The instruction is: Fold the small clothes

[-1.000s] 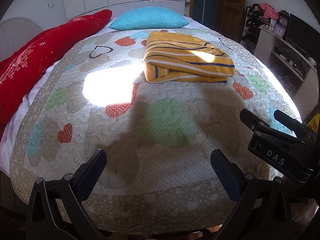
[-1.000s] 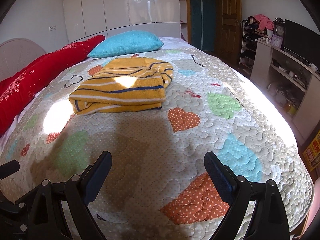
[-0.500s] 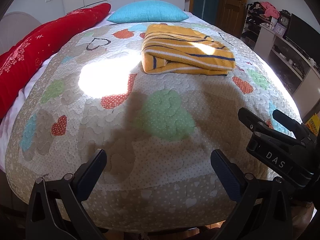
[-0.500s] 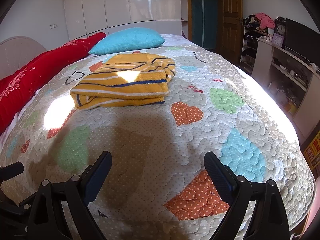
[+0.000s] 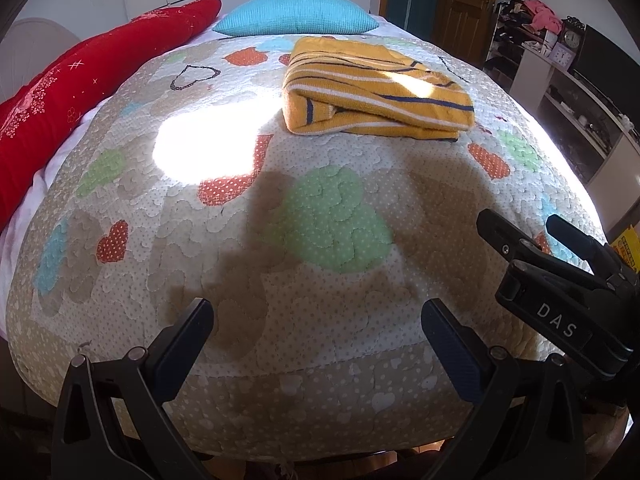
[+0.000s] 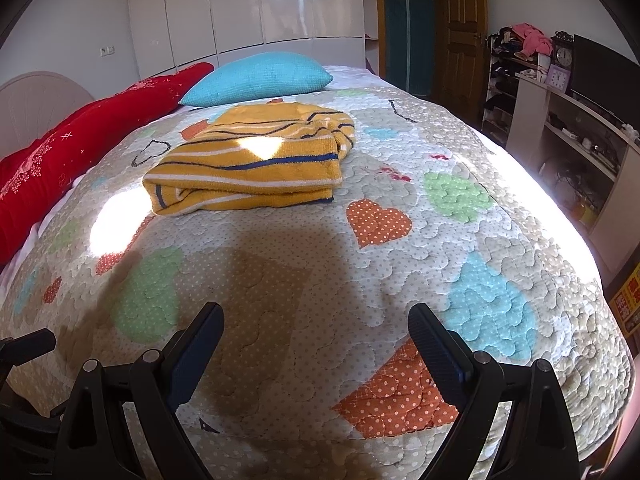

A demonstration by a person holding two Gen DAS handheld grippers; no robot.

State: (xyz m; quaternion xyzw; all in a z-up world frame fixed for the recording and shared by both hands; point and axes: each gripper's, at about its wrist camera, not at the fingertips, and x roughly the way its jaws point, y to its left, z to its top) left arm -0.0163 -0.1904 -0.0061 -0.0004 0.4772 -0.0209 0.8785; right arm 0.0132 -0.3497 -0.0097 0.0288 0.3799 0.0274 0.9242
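Observation:
A yellow striped garment [image 5: 372, 92] lies folded in a flat bundle on the far half of the quilted bed [image 5: 320, 240]; it also shows in the right wrist view [image 6: 256, 160]. My left gripper [image 5: 316, 328] is open and empty, low over the bed's near edge, far from the garment. My right gripper [image 6: 316, 336] is open and empty, also near the foot of the bed. The right gripper shows in the left wrist view [image 5: 552, 240] at the right, jaws apart.
A long red pillow [image 5: 80, 92] runs along the left side and a blue pillow [image 5: 296, 14] lies at the head. Shelves with clutter [image 6: 568, 120] and a wooden door [image 6: 460, 20] stand to the right. White wardrobes [image 6: 260, 12] line the back wall.
Both grippers have drawn back and lifted slightly from the bed, so more of its foot edge shows. The folded garment has not moved. Both stay open.

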